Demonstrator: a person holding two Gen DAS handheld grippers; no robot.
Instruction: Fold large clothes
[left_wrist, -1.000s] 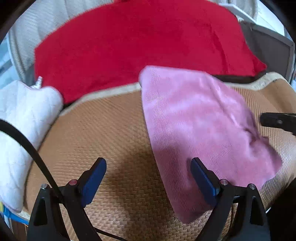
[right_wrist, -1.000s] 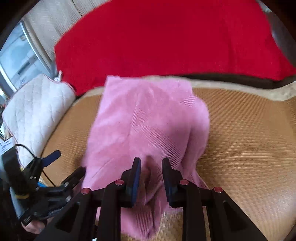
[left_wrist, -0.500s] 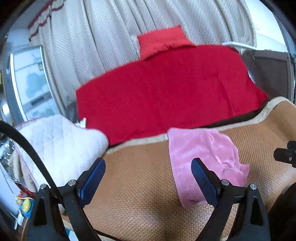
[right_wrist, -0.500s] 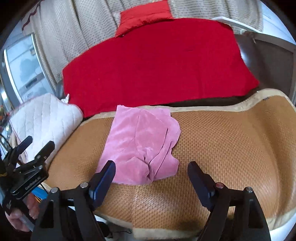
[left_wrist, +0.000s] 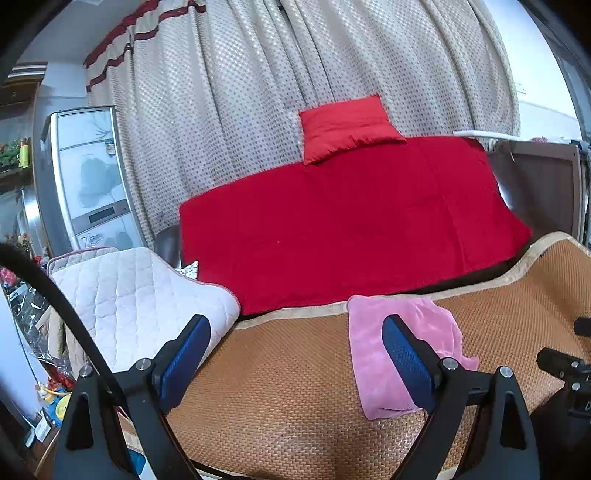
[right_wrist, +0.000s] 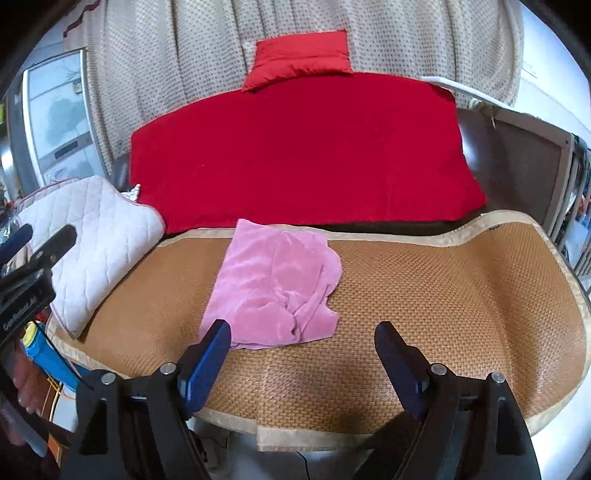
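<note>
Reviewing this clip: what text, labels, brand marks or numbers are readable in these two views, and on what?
White lettering on the left claw body, right wrist view: a short word, too blurred and tilted to read.
Small sticker on the refrigerator door: too small to read.
Small mark on the woven mat border, far right: illegible.
Nothing readable on the pink garment.

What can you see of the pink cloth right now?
The pink cloth is a soft, plush-looking fabric lying loosely folded on the woven mat, near its back edge. Its left side is flat and smooth; the right and near parts are bunched into wrinkles with layers overlapping. Only the mat touches it. Both the left gripper and right gripper are open and clear of it.
</note>
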